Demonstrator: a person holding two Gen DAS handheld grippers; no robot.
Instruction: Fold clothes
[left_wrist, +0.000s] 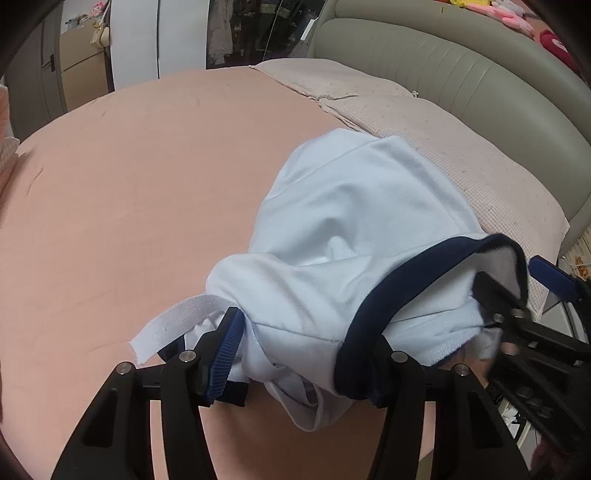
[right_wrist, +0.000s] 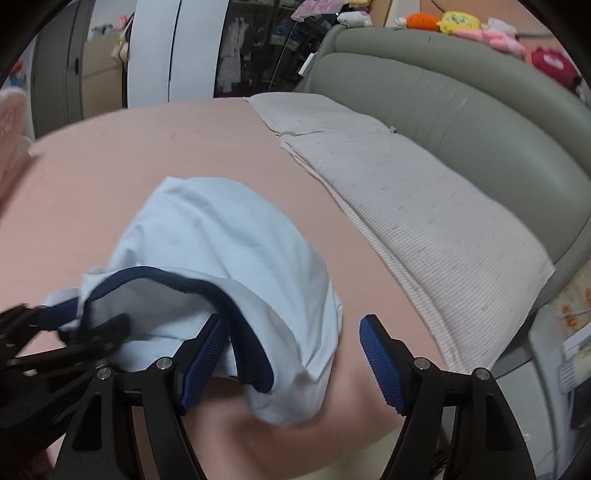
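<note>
A pale blue garment (left_wrist: 354, 229) with a dark navy band (left_wrist: 413, 273) along 1 edge is being shown bunched in a soft heap on a peach-pink bed sheet (left_wrist: 129, 192), near the bed's front edge and just beside a cream waffle-textured blanket (left_wrist: 461, 147). The cloth is being seen as a smooth, matte knit, rumpled into rounded folds; a white strip like hook-and-loop tape (left_wrist: 173, 321) is being shown trailing from its near side. It is being judged light, limp and non-fragile, likely to sag and slide when lifted, so the firmer navy band or a seamed edge is being judged the best place for a hold.

The left gripper (left_wrist: 306, 354) is being shown half-closed around a gathered bunch of the cloth; its blue ribbed pad is lying against the fabric on 1 side, while the other pad is being hidden by the navy band, so a firm clamp cannot be confirmed. The right gripper (right_wrist: 291, 358) is being shown with its jaws wide apart; the navy band and a fold of blue cloth are lying between them, touching the left-hand pad but not being pinched.

Beyond the bed, a padded grey-green headboard (right_wrist: 480, 110) with stitched vertical ribs is being seen, with bright plush toys (right_wrist: 461, 22) above it.
</note>
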